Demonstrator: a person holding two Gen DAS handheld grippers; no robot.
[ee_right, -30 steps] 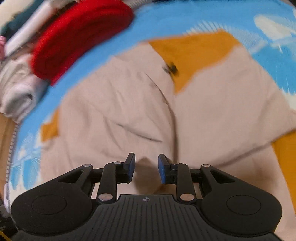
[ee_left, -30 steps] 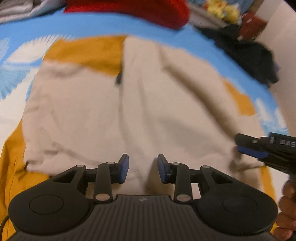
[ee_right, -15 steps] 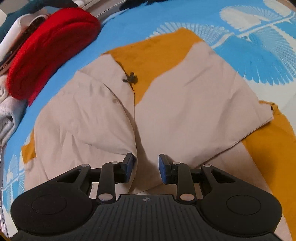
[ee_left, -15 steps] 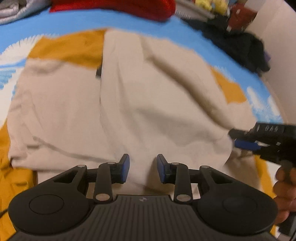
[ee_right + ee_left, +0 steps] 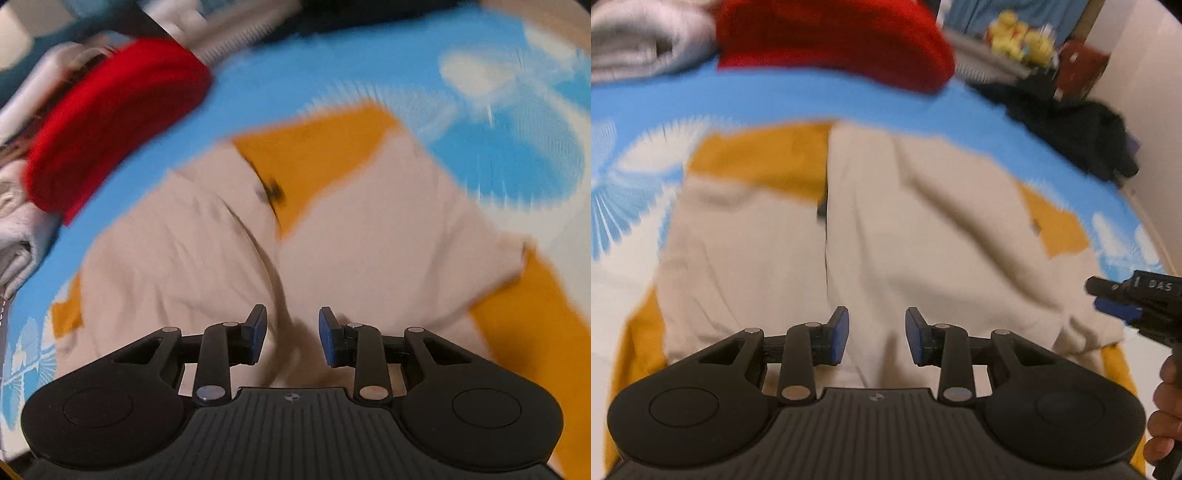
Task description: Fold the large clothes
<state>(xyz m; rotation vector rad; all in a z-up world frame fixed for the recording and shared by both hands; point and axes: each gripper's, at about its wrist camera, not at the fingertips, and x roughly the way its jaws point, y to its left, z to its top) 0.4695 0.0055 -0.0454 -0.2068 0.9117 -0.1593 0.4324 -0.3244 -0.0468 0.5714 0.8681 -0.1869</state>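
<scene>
Left claw: apart, empty, above the garment.
Right claw: apart, empty.
Risk: a one-layer grab would likely undo the folded flaps.
Cause: beige panels lay loose, overlapping.

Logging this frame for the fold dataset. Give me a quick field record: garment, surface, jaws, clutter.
garment: beige and mustard garment, spread flat, both side panels folded inward
surface: blue patterned bedsheet
left gripper: jaws apart, nothing gripped, above the near hem
right gripper: jaws apart, nothing gripped
clutter: red folded fabric and grey fabric at the far edge
</scene>
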